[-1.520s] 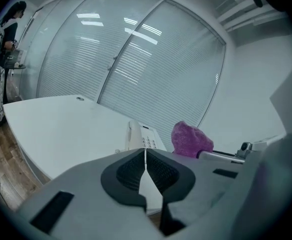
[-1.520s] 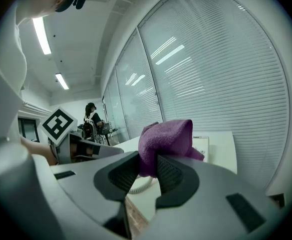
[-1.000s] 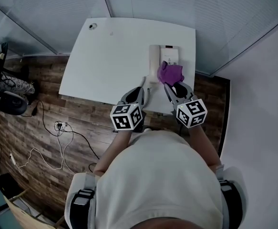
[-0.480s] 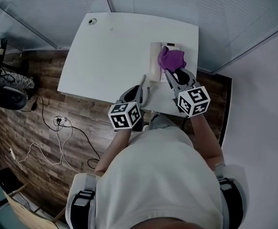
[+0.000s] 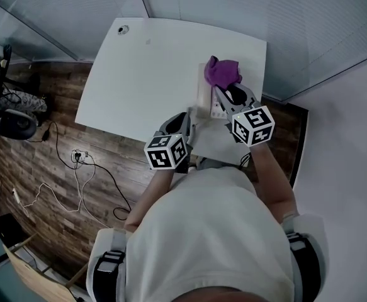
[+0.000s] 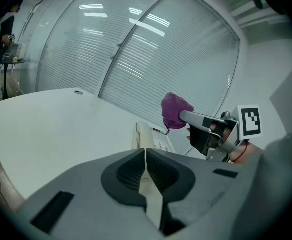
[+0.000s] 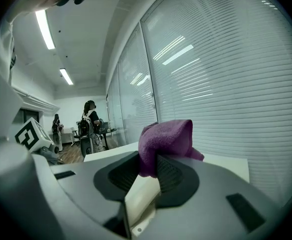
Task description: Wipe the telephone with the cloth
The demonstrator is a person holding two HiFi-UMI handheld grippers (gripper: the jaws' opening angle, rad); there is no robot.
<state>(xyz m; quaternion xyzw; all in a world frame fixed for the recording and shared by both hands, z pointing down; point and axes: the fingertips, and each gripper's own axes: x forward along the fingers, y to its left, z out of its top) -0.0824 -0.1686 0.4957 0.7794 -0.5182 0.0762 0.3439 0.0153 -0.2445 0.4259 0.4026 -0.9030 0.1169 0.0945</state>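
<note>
head view: the purple cloth (image 5: 221, 72), held in the right tongs (image 5: 225, 93), hangs over the far end of the white telephone (image 5: 203, 96) near the counter (image 5: 139, 68) edge.
left gripper view: the left tongs (image 6: 145, 151) are closed on nothing, just short of the telephone.
right gripper view: the jaws pinch the cloth.

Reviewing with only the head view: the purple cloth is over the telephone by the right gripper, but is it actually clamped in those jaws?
Observer: Yes. Its own view shows the cloth pinched between the right gripper's jaws, bunched up above them.
Operator: And the other one, holding anything?
Observer: No. In its own view the left gripper has its jaws together, nothing between them, pointing toward the telephone.
</note>
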